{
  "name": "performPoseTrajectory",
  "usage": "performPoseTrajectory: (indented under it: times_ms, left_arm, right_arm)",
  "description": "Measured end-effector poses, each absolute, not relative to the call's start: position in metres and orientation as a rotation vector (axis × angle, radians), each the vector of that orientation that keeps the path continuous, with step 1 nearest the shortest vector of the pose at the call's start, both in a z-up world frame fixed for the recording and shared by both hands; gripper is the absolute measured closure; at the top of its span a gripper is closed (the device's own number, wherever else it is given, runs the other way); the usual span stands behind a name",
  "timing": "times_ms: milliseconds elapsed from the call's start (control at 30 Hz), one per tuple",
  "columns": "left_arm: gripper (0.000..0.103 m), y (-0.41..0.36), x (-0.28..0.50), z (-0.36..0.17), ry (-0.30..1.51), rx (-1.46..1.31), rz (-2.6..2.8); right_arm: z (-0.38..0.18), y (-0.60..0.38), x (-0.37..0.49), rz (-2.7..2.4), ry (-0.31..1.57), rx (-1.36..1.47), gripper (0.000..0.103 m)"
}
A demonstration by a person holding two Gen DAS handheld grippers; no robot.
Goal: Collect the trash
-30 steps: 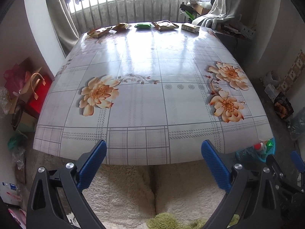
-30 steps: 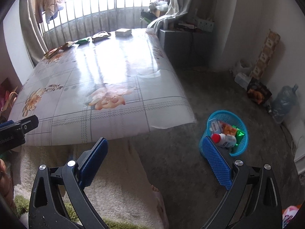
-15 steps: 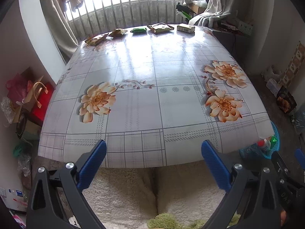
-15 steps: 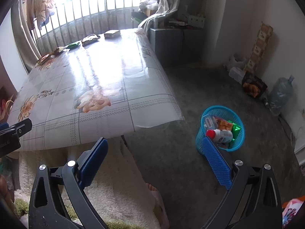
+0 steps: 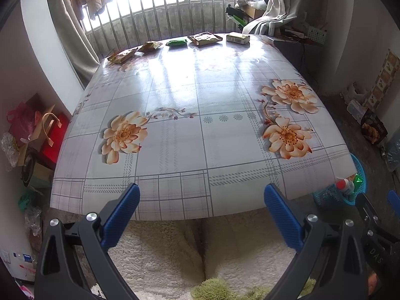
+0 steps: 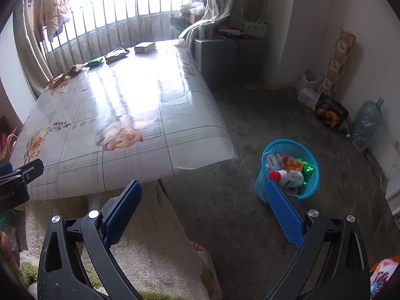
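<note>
Wrappers (image 5: 202, 38) along table's (image 5: 200, 150) far edge

Table (image 5: 200, 130): wide bare cloth, open from near edge to far row.
Far edge: wrappers (image 5: 205, 38) lined up against railing (image 5: 175, 22).
Floor right: blue basket (image 6: 312, 187) near table corner, bare floor all around it.

- Left gripper (image 5: 201, 212): jaws spread wide, empty, blue pads (image 5: 121, 216) facing each other.
- Right gripper (image 6: 203, 212): jaws likewise wide apart, nothing held between them.
</note>
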State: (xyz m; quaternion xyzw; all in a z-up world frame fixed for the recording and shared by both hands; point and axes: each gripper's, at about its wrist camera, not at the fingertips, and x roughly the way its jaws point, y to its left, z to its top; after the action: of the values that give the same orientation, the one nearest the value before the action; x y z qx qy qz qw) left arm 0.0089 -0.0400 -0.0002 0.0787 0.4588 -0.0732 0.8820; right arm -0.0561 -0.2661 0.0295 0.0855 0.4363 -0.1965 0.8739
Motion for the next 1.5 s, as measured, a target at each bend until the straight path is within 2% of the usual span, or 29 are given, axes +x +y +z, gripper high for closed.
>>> performPoseTrajectory:
  times_ms: [1500]
  left_arm:
    - [0.006, -0.045, 0.008, 0.003, 0.961, 0.148, -0.183]
  right_arm:
    - [0.036, -0.275, -0.060, -0.450, 0.907, 0.170, 0.008]
